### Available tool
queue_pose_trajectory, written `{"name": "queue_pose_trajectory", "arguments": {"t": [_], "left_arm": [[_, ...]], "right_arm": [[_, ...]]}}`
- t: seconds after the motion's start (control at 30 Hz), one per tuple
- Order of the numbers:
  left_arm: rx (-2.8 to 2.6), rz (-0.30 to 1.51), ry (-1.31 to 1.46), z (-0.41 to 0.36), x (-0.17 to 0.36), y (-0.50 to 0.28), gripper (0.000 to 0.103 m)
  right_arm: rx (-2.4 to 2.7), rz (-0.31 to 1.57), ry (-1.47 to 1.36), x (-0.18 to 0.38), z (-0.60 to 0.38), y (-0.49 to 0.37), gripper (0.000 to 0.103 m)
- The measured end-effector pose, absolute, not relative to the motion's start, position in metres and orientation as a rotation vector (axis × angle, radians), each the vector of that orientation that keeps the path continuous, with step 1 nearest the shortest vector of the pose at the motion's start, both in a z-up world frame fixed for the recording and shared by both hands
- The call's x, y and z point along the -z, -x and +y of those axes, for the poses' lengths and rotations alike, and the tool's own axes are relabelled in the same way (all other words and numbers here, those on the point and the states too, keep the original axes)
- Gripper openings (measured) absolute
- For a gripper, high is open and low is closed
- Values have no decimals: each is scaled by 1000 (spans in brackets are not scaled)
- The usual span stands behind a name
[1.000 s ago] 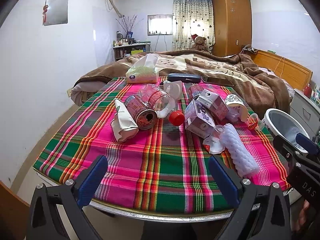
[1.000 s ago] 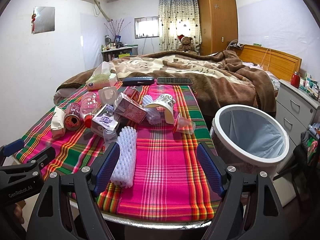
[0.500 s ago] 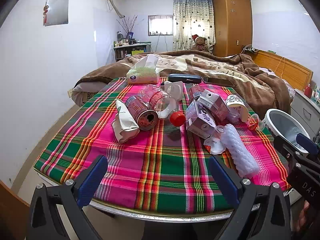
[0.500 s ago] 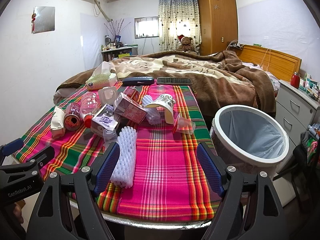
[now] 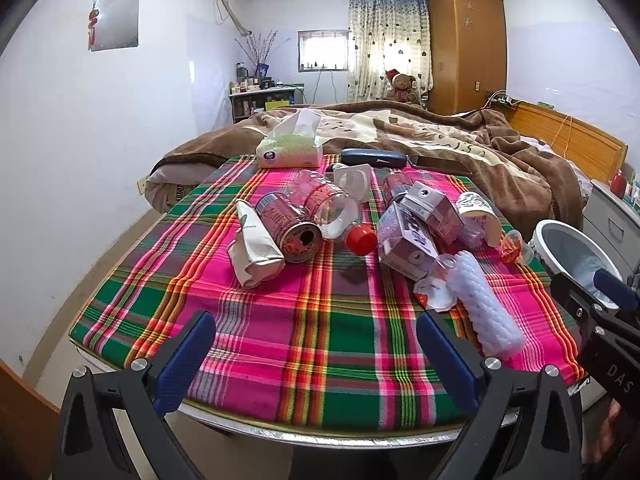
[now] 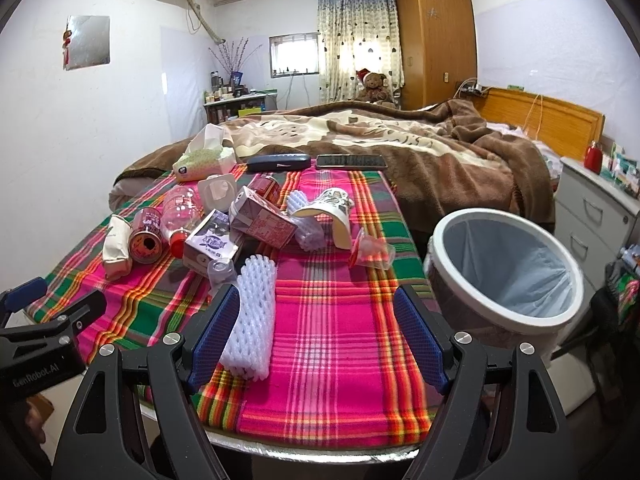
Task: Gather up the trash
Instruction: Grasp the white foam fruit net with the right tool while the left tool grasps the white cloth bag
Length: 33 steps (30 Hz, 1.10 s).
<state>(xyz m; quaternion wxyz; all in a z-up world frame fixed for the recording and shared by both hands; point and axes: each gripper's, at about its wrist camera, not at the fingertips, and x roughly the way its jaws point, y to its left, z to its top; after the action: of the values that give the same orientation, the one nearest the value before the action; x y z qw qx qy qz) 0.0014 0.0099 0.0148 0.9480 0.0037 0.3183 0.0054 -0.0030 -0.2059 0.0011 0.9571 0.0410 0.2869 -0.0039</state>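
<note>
While nothing is seen to have shifted over the past second, the left gripper (image 5: 316,354) and right gripper (image 6: 316,336) are held spread and empty before the untouched litter, the white foam mesh sleeve (image 6: 252,320) nearest, the white-rimmed lined bin (image 6: 508,268) beside the plaid-covered table (image 6: 340,340).

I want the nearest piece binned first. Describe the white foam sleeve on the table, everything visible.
The foam sleeve is a white netted tube, soft-looking, with a bumpy mesh surface and an open far end. It lies flat on the plaid cloth near the table's front edge, lengthwise toward the camera. A small clear cup lies at its far end, apparently touching. The right gripper hovers open just above; in that view its left pad overlaps the sleeve's side, and contact cannot be told.
</note>
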Motion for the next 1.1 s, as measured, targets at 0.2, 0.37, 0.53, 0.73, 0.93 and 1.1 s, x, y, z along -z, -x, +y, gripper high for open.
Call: {"name": "queue_pose_trajectory", "arguments": {"t": [0.2,0.37,0.53,0.73,0.93,1.1], "left_arm": [[-35,672,16,42,-11,-25,102],[-48,712,39,73,-3,-53,102],[-57,755,97,103,7,-83,102],[-2,810,189,117,17,-118,98],[-3,867,200,114,33,-144,88],[-13,881,215,115,40,-154,73]], "right_arm": [[-56,628,-99,13,-197,-16,81],[-115,687,-114,25,-186,-32,75],[-116,726,-108,32,-181,-40,57],[-129,755,-137,35,-185,-41,34],[-125,742,-140,33,-185,-42,25],[-116,731,-152,30,-188,-46,18]]}}
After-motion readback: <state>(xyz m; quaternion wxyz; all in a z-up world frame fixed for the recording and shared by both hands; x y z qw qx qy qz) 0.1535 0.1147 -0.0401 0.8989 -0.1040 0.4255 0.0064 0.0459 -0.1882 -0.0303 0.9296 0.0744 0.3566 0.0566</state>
